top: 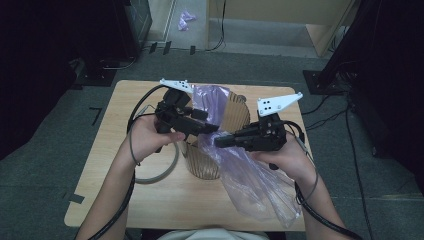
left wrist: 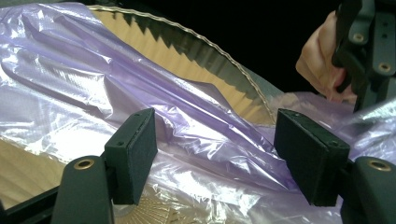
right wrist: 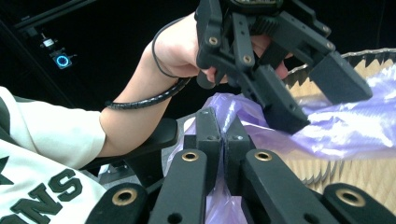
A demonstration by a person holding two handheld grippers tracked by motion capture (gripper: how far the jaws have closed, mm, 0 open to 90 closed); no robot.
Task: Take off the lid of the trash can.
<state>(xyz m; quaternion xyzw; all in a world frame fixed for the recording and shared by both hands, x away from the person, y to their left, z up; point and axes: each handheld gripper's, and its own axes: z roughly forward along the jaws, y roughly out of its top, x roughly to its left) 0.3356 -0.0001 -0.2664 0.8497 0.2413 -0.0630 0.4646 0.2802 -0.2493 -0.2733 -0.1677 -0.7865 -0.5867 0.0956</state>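
Observation:
A tan ribbed bin (top: 202,162) stands in the middle of the wooden table (top: 100,165). A thin purple plastic bag (top: 255,185) drapes over its mouth and trails toward the front right. My left gripper (top: 212,129) hovers over the bin's opening; in the left gripper view it (left wrist: 222,156) is open, with the bag (left wrist: 140,93) spread loose under the pads and the bin's rim (left wrist: 187,51) behind. My right gripper (top: 220,141) points left at the rim. In the right gripper view its jaws (right wrist: 224,135) are pressed together on a fold of the bag (right wrist: 345,130), with the left gripper (right wrist: 331,109) just beyond.
A grey cable loop (top: 160,175) lies on the table left of the bin. Dark equipment racks stand at both sides of the room, and a purple scrap (top: 186,19) lies on the floor far behind the table.

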